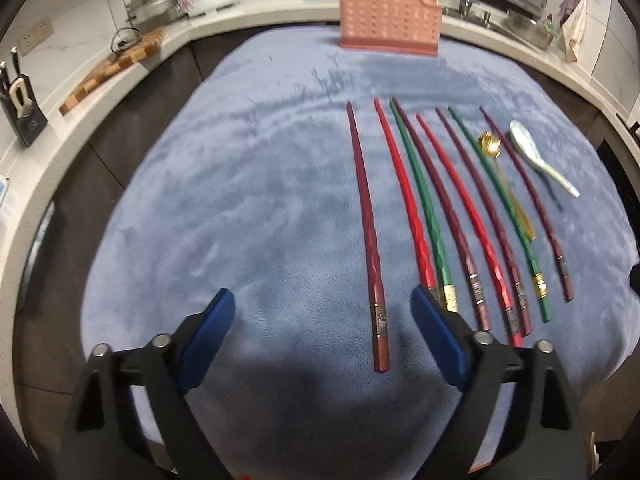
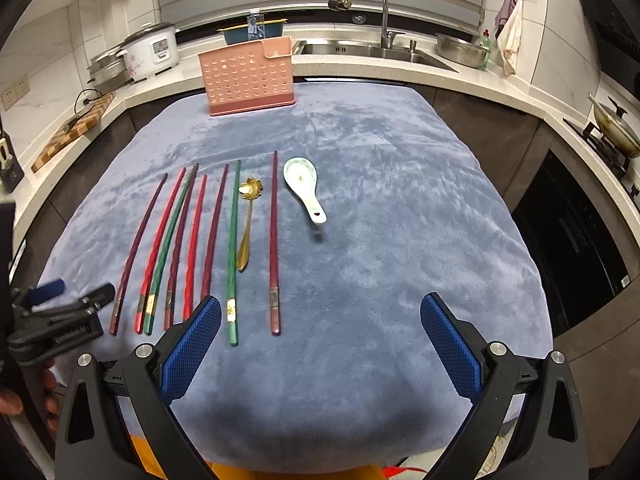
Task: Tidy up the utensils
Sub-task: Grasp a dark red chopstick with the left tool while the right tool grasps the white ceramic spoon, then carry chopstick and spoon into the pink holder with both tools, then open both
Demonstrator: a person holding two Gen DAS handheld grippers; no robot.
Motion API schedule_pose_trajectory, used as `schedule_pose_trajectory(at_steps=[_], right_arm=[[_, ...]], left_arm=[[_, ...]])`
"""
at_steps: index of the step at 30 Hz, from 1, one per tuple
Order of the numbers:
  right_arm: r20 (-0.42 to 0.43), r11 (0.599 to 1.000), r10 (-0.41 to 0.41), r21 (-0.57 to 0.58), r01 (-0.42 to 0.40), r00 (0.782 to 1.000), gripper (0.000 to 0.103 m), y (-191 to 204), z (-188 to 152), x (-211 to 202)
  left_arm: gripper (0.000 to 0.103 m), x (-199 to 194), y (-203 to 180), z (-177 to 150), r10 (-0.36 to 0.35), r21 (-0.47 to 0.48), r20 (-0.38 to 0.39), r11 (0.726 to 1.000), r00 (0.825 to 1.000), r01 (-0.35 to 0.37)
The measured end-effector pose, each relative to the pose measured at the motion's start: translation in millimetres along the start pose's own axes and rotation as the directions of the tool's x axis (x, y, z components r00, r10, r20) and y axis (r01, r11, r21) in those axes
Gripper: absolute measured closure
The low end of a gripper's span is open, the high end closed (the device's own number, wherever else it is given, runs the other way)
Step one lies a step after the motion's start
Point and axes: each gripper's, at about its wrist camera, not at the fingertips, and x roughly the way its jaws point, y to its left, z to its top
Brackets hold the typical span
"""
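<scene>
Risk: the chopsticks (image 1: pixel 448 216) lie packed side by side at one o'clock on the blue cloth (image 1: pixel 240 200), so the left gripper (image 1: pixel 322 336), jaws spread and empty around the leftmost dark-red chopstick (image 1: pixel 366 216), may nudge its neighbour. Right gripper (image 2: pixel 320 332) hovers tilted downward, released, holding nothing; pink holder (image 2: pixel 250 76) stands at twelve o'clock.

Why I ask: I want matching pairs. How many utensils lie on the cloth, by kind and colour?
Dark maroon chopsticks: 4
Red chopsticks: 2
Green chopsticks: 2
Gold spoon: 1
Ceramic spoon: 1
Total: 10
</scene>
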Motion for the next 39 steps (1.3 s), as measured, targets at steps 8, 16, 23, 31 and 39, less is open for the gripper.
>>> schedule_pose_trajectory(at_steps=[8,16,23,31,39], right_arm=[[-0.015,0.993,0.093,0.079,-0.092,0.996,0.028,-16,38,36],[-0.078,0.966,0.215,0.162,-0.201,0.973,0.071,-24,74,91],[-0.135,0.96,0.243,0.173,-0.219,0.961,0.088,-23,75,124],[-0.157,0.953,0.27,0.187,-0.24,0.95,0.089,-24,63,139],[-0.14,0.958,0.258,0.161,-0.235,0.956,0.094,-19,63,130]], left_arm=[[0.058,11,3,-1,-0.071,-0.006,-0.038,0.997,0.997,0.07],[0.081,13,6,1,-0.095,-0.011,-0.04,0.995,0.995,0.094],[0.081,16,4,2,-0.078,-0.003,-0.044,0.997,0.996,0.078],[0.081,18,1,3,-0.067,0.0,-0.046,0.998,0.997,0.067],[0.094,13,3,8,-0.083,-0.005,-0.041,0.997,0.996,0.083]])
